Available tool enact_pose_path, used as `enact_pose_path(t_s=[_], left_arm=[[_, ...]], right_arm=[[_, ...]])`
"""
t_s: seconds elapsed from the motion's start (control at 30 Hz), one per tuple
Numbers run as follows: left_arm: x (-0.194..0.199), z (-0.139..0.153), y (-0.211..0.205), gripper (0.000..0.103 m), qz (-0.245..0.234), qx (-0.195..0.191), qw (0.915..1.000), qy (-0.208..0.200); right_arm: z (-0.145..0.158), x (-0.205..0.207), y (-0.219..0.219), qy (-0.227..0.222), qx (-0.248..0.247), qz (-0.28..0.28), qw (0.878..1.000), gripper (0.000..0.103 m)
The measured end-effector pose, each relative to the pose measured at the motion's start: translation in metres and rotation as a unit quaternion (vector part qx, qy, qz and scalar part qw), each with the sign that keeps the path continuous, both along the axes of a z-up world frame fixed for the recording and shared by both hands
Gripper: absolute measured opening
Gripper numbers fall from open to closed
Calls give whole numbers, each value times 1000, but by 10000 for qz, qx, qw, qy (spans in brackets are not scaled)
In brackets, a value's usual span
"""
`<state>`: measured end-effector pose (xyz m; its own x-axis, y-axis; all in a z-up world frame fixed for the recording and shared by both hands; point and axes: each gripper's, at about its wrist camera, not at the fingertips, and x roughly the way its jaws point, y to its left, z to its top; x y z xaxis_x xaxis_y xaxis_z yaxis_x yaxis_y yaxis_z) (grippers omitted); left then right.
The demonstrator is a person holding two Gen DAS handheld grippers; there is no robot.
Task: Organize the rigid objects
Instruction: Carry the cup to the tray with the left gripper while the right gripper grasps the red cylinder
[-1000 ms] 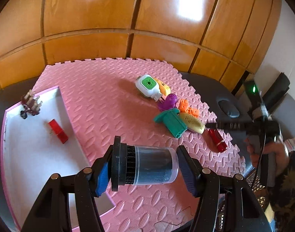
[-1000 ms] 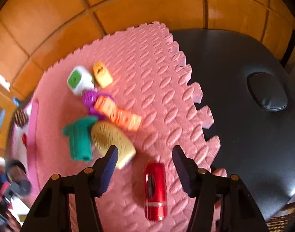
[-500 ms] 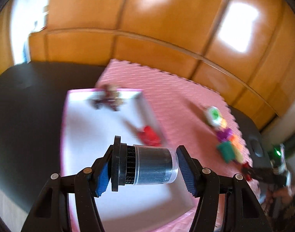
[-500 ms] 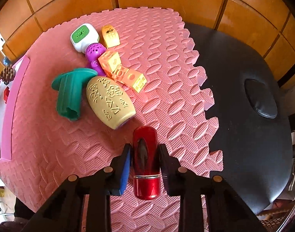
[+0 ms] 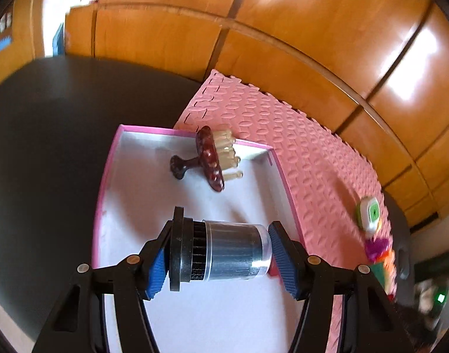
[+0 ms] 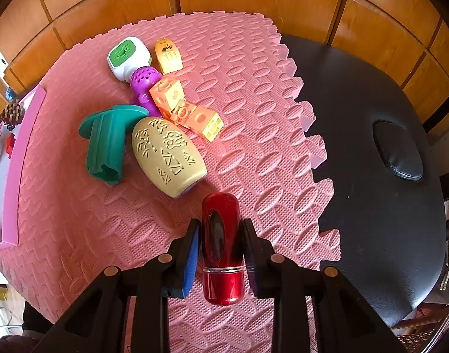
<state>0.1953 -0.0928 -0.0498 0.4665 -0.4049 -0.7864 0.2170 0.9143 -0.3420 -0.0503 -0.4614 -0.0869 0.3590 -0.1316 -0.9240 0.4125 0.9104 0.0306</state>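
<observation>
Left wrist view showed the left gripper [image 5: 218,257] clamped on a black canister [image 5: 224,254], which lay crosswise between the blue pads, over the white tray [image 5: 112,182]; a brush [image 5: 212,158] lay at the tray's far end. Right of it, the right gripper [image 6: 221,250] was closed on a red tube [image 6: 223,247], lengthwise between the jaws, on the pink mat [image 6: 253,88].

Surface: black padded table [image 6: 371,206]
On it: pink foam mat [image 6: 239,67]; pink-rimmed white tray [image 5: 130,176], edge touching mat
</observation>
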Motion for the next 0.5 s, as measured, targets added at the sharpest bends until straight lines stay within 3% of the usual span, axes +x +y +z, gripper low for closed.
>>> enact_pose_path(t_s=[0.3, 0.5], left_arm=[[22, -11, -27, 64, 1, 156, 9999, -17], [16, -6, -19, 76, 63, 20, 10000, 10]], right_arm=[[-1, 1, -1, -27, 4, -14, 10000, 27], [0, 1, -1, -27, 0, -15, 10000, 27]])
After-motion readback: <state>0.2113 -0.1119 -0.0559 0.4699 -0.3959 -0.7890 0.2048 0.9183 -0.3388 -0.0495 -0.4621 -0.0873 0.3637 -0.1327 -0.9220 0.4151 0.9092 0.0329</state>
